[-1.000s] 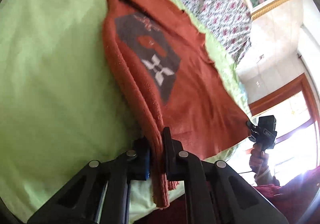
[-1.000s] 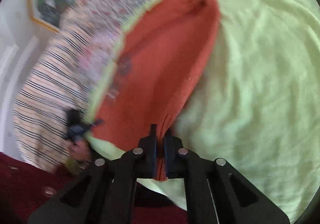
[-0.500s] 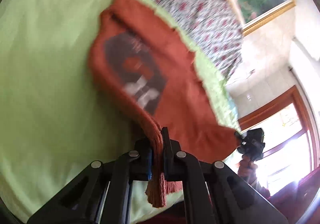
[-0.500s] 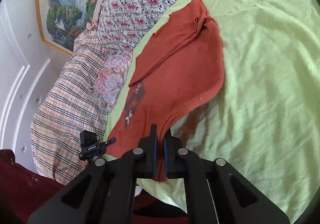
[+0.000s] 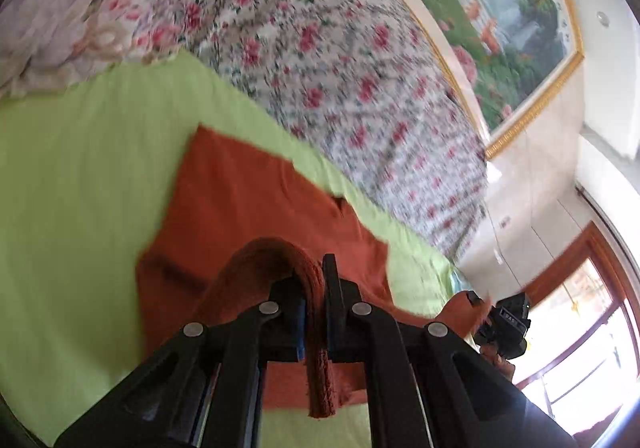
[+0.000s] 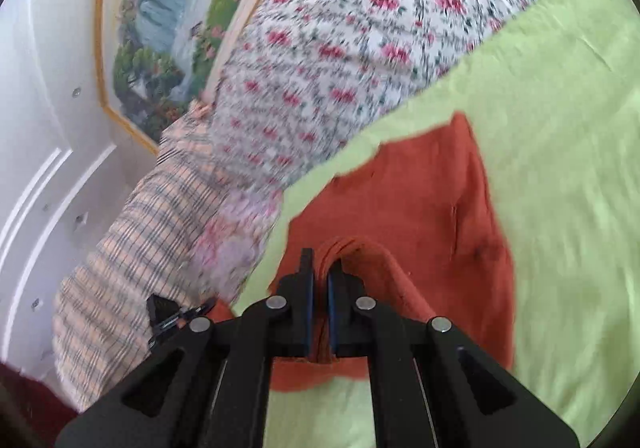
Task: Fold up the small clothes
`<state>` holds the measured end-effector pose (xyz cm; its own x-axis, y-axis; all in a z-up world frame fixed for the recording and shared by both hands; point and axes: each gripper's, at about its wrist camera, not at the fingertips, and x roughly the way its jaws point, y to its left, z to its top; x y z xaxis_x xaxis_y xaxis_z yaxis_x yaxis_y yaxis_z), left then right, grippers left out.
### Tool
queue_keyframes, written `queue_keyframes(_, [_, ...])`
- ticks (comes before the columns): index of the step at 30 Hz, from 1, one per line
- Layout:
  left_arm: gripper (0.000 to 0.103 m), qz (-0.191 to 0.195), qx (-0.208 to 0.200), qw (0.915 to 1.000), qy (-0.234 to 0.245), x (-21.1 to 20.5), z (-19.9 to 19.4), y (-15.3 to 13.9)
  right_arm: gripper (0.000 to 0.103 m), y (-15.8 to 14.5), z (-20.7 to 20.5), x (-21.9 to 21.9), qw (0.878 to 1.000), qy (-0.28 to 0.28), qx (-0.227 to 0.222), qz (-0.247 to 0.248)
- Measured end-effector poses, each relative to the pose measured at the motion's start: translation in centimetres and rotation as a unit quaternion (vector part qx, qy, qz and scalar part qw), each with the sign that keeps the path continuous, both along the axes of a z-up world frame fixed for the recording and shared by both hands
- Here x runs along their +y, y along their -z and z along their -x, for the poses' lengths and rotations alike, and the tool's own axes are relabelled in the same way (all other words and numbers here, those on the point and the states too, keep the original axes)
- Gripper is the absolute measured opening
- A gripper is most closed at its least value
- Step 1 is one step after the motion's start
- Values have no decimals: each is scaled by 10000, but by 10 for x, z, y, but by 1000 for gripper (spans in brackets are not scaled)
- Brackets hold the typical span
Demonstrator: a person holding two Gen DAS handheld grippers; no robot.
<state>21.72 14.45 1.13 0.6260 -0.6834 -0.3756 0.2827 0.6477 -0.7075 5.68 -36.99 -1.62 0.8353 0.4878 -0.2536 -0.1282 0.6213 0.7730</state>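
Note:
A rust-orange knit sweater [image 5: 248, 204] lies on the green sheet [image 5: 80, 176]; it also shows in the right wrist view [image 6: 420, 200]. My left gripper [image 5: 316, 288] is shut on a ribbed hem corner of the sweater, which arches over the fingers. My right gripper [image 6: 320, 268] is shut on the other hem corner. Both corners are lifted over the flat part of the sweater. The printed patch is hidden. The right gripper also shows in the left wrist view [image 5: 504, 322], the left gripper in the right wrist view [image 6: 168, 314].
A floral quilt [image 5: 320, 48] lies beyond the sweater, also in the right wrist view [image 6: 340, 48], with a plaid blanket [image 6: 132, 248] beside it. A framed painting [image 5: 500, 20] hangs on the wall. A window [image 5: 580, 328] is at the right.
Both grippers have carried the hem forward over the sweater toward the collar end. The printed patch has gone out of sight under the fold.

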Motion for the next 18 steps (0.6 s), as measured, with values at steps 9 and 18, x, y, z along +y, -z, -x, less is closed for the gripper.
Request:
queue_keyframes(9, [5,-412,510,9968,-456,-21,-145,33,6,49,-132,-41,9915,654,951,593])
queue_keyframes(18, [13,-748,893,9930,-187,-37,-137,66,45,74,-126,-52,9823,949,1450,708])
